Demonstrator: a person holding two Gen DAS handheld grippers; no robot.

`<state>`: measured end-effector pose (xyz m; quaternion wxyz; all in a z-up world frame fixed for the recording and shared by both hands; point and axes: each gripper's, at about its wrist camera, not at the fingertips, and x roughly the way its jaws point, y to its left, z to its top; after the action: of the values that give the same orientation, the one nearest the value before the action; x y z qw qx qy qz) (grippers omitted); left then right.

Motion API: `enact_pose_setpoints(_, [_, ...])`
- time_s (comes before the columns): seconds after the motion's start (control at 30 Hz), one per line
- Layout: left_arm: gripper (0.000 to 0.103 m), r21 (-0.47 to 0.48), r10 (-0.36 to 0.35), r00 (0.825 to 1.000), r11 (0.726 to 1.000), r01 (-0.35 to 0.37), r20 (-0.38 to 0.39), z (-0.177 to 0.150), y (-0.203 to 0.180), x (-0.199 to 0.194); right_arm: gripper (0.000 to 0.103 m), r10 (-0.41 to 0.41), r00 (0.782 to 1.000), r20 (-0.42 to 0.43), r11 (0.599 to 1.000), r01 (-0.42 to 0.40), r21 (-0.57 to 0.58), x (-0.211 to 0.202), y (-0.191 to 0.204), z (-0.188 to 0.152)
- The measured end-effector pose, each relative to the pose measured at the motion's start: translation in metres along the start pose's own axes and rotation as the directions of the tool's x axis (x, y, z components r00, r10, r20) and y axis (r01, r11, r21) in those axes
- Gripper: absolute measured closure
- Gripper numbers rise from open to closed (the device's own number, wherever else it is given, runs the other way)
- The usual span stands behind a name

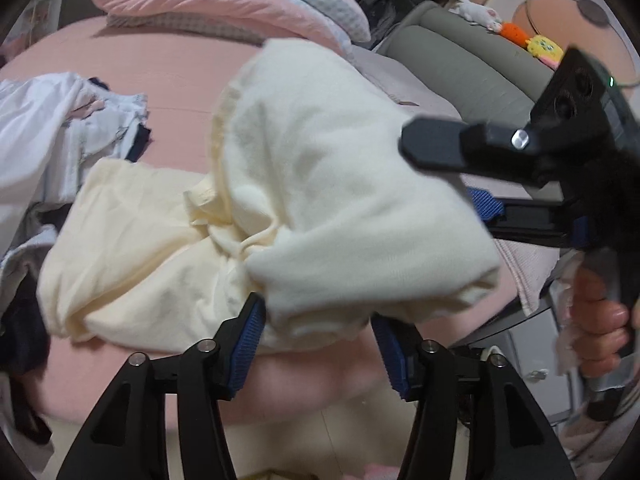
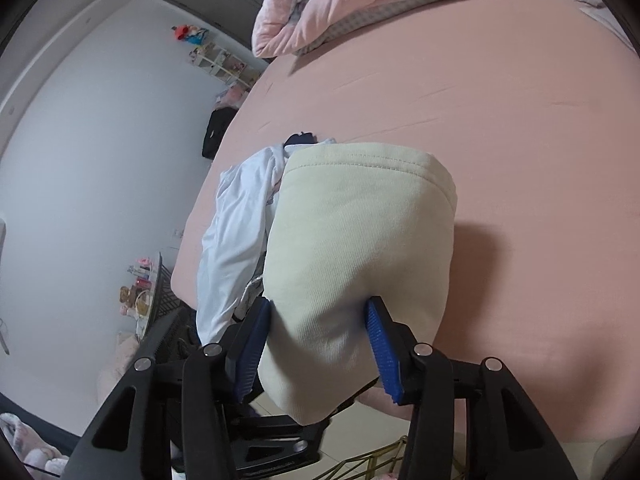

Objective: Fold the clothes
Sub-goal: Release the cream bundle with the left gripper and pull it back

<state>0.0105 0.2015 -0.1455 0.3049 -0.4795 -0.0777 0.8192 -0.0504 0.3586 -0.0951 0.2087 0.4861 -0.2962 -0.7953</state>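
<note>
A cream-yellow garment (image 1: 320, 184) is lifted above the pink bed (image 1: 180, 80), partly draped on it. My left gripper (image 1: 320, 344) has its blue pads on either side of the garment's lower bunched edge, jaws wide with cloth between them. My right gripper (image 1: 476, 196) shows at the right in the left wrist view, fingers around the garment's right edge. In the right wrist view the right gripper (image 2: 320, 344) holds a thick fold of the cream garment (image 2: 360, 248) between its blue pads.
A pile of white and dark clothes (image 1: 68, 132) lies at the left on the bed; it also shows in the right wrist view (image 2: 240, 220). A pink quilt (image 1: 224, 0) is bunched at the far end. A grey headboard (image 1: 460, 64) with plush toys is at the right.
</note>
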Motion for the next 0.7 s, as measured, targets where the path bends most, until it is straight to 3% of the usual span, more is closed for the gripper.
enact_pose_setpoints(0.2, [0.034, -0.008, 0.045, 0.998, 0.999, -0.044, 0.033, 0.005, 0.002, -0.039, 0.054, 0.03, 1.0, -0.01, 0.999, -0.03, 0.022, -0.001, -0.005, 0.001])
enact_pose_setpoints(0.33, [0.033, 0.026, 0.1, 0.994, 0.995, -0.101, 0.033, 0.013, -0.006, -0.047, 0.054, 0.047, 0.999, -0.013, 0.999, -0.047, 0.024, 0.003, -0.004, 0.003])
enact_pose_setpoints(0.43, [0.033, 0.041, 0.071, 0.997, 0.997, -0.071, 0.006, 0.021, 0.002, -0.034, 0.054, 0.041, 0.999, -0.028, 0.999, -0.04, 0.022, 0.004, -0.004, 0.006])
enact_pose_setpoints(0.53, [0.033, 0.018, -0.036, 0.999, 0.999, 0.036, -0.006, 0.018, -0.001, -0.044, 0.054, 0.033, 0.998, -0.044, 0.999, -0.033, 0.012, 0.006, 0.0, 0.006])
enact_pose_setpoints(0.63, [0.03, 0.028, -0.031, 0.999, 0.999, 0.03, 0.017, 0.024, -0.006, -0.044, 0.054, 0.028, 0.998, -0.062, 1.0, -0.028, -0.007, 0.012, 0.005, 0.005])
enact_pose_setpoints(0.7, [0.029, 0.039, 0.016, 0.999, 0.999, -0.018, 0.038, 0.031, -0.006, -0.038, 0.054, 0.022, 0.998, -0.066, 1.0, -0.023, -0.015, 0.012, 0.008, 0.005])
